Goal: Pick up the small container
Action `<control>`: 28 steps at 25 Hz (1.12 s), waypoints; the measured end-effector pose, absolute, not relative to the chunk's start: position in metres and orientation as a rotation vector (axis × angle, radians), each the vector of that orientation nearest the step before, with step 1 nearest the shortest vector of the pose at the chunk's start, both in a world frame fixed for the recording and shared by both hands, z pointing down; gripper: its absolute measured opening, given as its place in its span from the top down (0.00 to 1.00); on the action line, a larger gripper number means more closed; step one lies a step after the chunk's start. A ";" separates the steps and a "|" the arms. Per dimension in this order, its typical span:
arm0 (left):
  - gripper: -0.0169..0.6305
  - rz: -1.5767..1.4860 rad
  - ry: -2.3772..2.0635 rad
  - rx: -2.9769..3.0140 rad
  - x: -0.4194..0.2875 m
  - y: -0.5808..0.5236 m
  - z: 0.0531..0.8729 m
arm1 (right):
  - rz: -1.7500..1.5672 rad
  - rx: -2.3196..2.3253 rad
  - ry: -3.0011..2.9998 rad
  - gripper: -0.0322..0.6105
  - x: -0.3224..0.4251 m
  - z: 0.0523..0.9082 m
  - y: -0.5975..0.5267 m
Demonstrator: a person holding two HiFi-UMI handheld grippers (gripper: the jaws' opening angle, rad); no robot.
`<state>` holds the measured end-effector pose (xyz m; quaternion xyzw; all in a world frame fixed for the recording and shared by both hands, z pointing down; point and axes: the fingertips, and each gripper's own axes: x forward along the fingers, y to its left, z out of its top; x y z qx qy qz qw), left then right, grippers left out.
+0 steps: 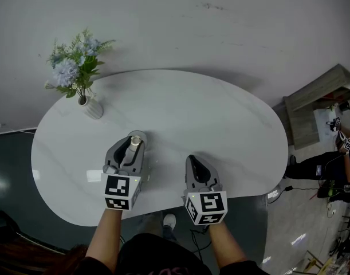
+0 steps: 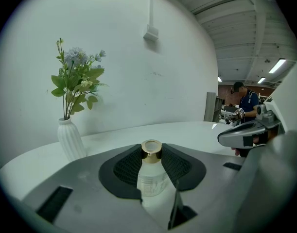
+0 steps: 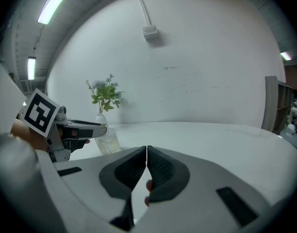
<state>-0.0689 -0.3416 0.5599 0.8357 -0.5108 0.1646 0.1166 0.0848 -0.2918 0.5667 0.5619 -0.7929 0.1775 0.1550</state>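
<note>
- Grip: left gripper (image 2: 151, 155) clamps the small container (image 2: 151, 177), which stands upright between the pads with its gold cap (image 2: 151, 148) at the fingertips.
- Right gripper (image 3: 147, 154) is clenched on nothing, well off to the container's right.
- Lifting straight up likely falls to the left.

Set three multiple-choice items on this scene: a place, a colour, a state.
1. The vase stands: A) between the tongs B) at the table's far left C) on the floor
2. The bottle's cap is: A) gold B) red C) blue
3. The right tongs are: A) wide open B) gripping the vase C) shut, empty
Answers: B, head view shows it by the left edge; A, it shines gold between the left tongs; C, the pads meet on nothing.
</note>
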 end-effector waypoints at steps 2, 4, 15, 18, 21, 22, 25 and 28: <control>0.77 0.483 -1.497 2.449 -0.069 -0.340 0.556 | 0.499 1.611 -2.278 0.84 0.084 0.563 -0.292; 0.77 0.480 -1.498 2.449 -0.070 -0.337 0.553 | 0.492 1.615 -2.283 0.85 0.083 0.559 -0.291; 0.77 0.474 -1.522 2.448 -0.076 -0.324 0.532 | 0.451 1.635 -2.312 0.84 0.082 0.535 -0.287; 0.77 0.468 -1.529 2.450 -0.077 -0.319 0.525 | 0.440 1.640 -2.323 0.84 0.082 0.528 -0.283; 0.77 0.462 -1.538 2.448 -0.077 -0.313 0.517 | 0.433 1.648 -2.331 0.85 0.083 0.521 -0.279; 0.77 0.461 -1.542 2.446 -0.077 -0.311 0.515 | 0.433 1.651 -2.333 0.85 0.085 0.519 -0.277; 0.77 0.454 -1.553 2.440 -0.078 -0.304 0.508 | 0.424 1.655 -2.336 0.85 0.089 0.514 -0.270; 0.77 0.446 -1.562 2.440 -0.078 -0.298 0.501 | 0.409 1.666 -2.341 0.85 0.093 0.506 -0.265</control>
